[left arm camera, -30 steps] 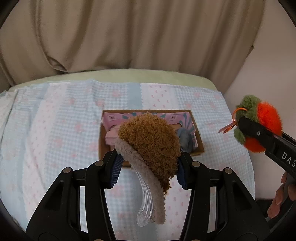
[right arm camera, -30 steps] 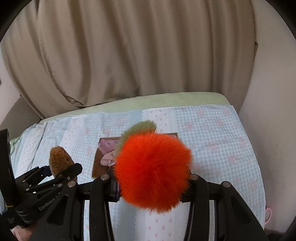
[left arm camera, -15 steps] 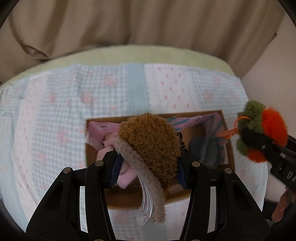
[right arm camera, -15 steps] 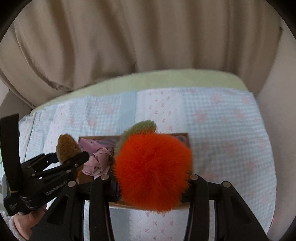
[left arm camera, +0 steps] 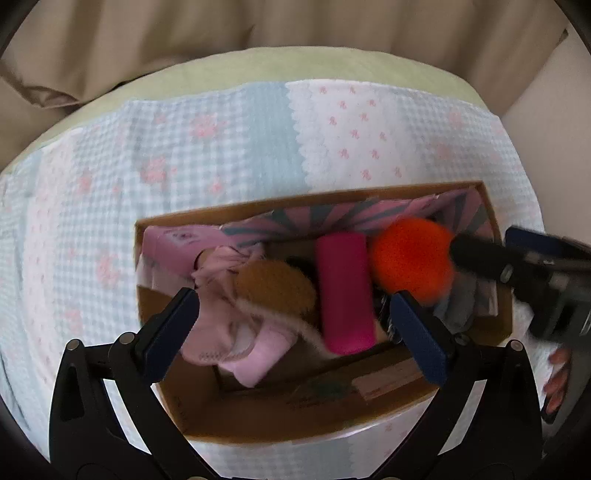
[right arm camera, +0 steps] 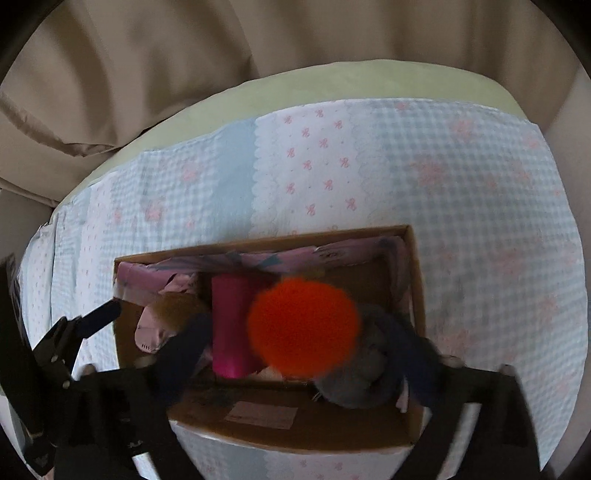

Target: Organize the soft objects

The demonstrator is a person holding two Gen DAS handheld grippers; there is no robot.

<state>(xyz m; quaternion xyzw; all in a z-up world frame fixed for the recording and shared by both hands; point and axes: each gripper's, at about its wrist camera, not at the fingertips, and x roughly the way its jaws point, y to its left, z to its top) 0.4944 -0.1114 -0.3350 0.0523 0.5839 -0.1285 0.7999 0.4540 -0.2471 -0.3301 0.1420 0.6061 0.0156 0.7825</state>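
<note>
An open cardboard box [left arm camera: 258,421] [right arm camera: 413,280] lies on the quilt below both grippers. My left gripper [left arm camera: 295,328] is open over it; the brown fuzzy hair clip [left arm camera: 275,288] lies inside on pink cloth [left arm camera: 225,332], also showing in the right wrist view [right arm camera: 173,306]. A magenta roll [left arm camera: 343,291] [right arm camera: 231,325] lies beside it. My right gripper [right arm camera: 295,347] is open, fingers blurred and spread wide. The orange pompom [right arm camera: 303,328] [left arm camera: 412,258] sits between them over the box; whether it touches them is unclear.
A grey soft item [right arm camera: 362,380] lies at the box's right end. The box has a pink patterned lining [left arm camera: 332,218]. A light blue and pink quilt [right arm camera: 480,206] covers the green bed. Beige curtains [left arm camera: 295,22] hang behind.
Both grippers moved forward and down over the box. The left gripper opened and let the brown clip fall into the box. The right gripper opened around the orange pompom.
</note>
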